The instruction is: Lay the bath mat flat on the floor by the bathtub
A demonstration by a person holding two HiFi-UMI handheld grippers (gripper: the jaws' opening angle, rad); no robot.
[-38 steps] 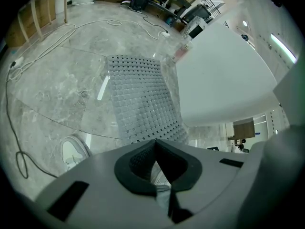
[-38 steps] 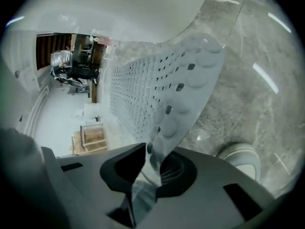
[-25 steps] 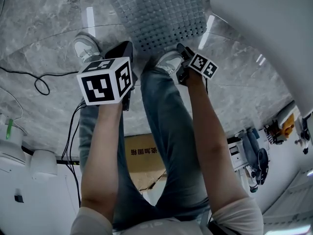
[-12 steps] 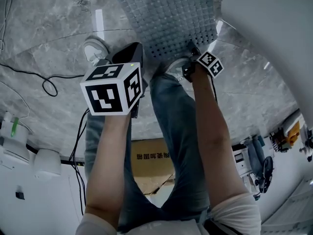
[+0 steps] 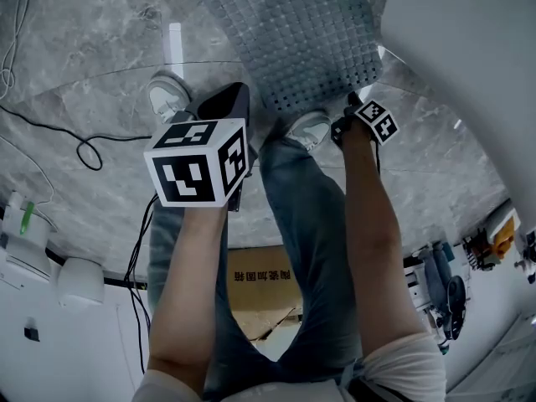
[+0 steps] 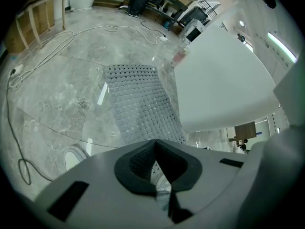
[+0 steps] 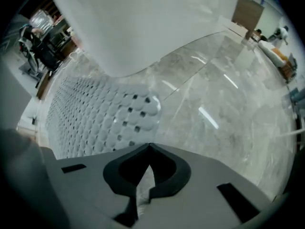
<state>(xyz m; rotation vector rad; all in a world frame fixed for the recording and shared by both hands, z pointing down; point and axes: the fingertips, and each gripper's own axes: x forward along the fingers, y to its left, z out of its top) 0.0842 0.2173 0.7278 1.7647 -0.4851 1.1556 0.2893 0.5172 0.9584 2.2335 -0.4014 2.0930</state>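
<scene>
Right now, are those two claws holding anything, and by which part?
The bath mat, by its near edge: the left gripper is shut on it; the right gripper has just been closing its jaws, apparently onto the corner nearest the bathtub.

Illumination: cool and dim, falling from above. Glare: bright streaks on the glossy marble floor (image 5: 84,40), left of the bathtub (image 5: 469,57) in the head view and below it in both gripper views. The bathtub wall is washed out, without detail. The gripper views show fisheye bending and dark corners. The right gripper view is soft, with the bath mat (image 7: 95,113) texture smeared beside the bathtub
</scene>
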